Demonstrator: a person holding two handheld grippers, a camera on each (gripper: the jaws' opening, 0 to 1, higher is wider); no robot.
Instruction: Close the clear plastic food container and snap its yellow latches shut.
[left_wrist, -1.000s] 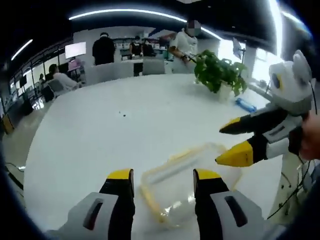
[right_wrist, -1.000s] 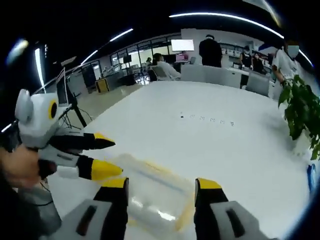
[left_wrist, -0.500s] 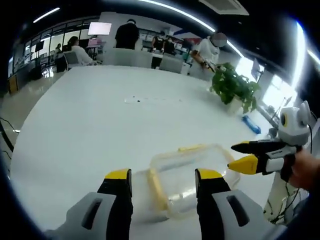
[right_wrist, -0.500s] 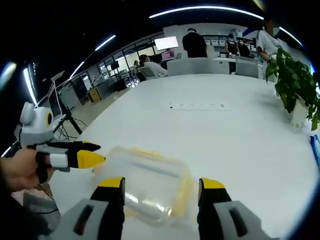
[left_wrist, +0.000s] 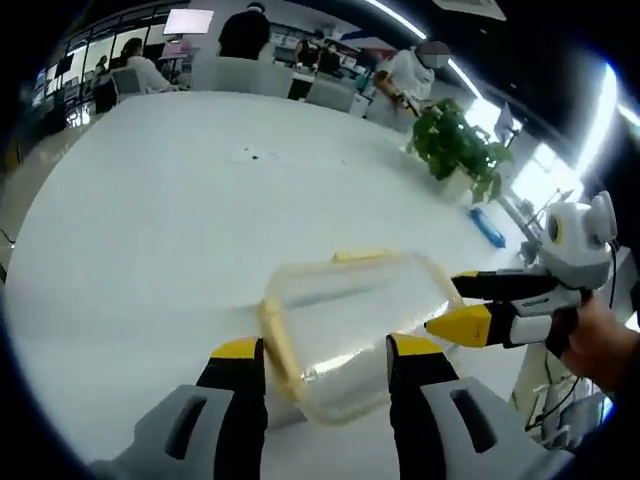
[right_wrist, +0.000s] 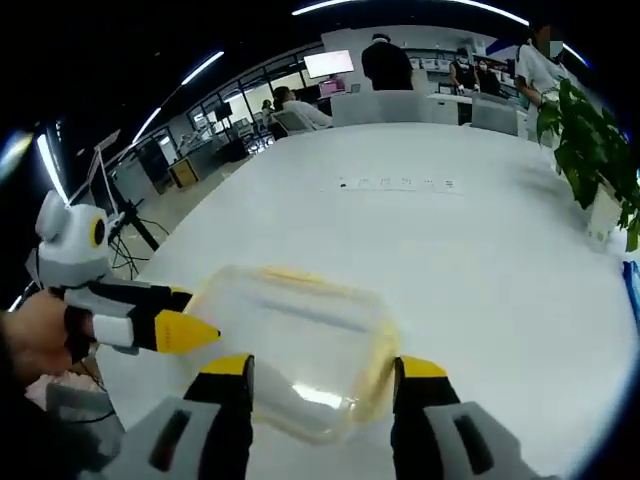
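A clear plastic food container (left_wrist: 350, 325) with yellow latches lies on the white table (left_wrist: 180, 210), its lid on. In the left gripper view my left gripper (left_wrist: 328, 352) stands open just in front of it, jaws apart on either side of its near edge. My right gripper (left_wrist: 450, 305) comes in from the right, open, its yellow tips at the container's right end. In the right gripper view the container (right_wrist: 295, 340) sits just beyond my open right gripper (right_wrist: 325, 370), and my left gripper (right_wrist: 190, 315) points at its left end.
A potted green plant (left_wrist: 455, 150) stands at the table's far right, with a blue object (left_wrist: 488, 227) lying near it. Several people stand or sit beyond the table's far edge (left_wrist: 300, 95). A small row of dark marks (right_wrist: 395, 183) crosses the tabletop.
Both views have tilted down and drawn nearer the container, which now looks larger. The right gripper's tips sit closer to the container's right end.
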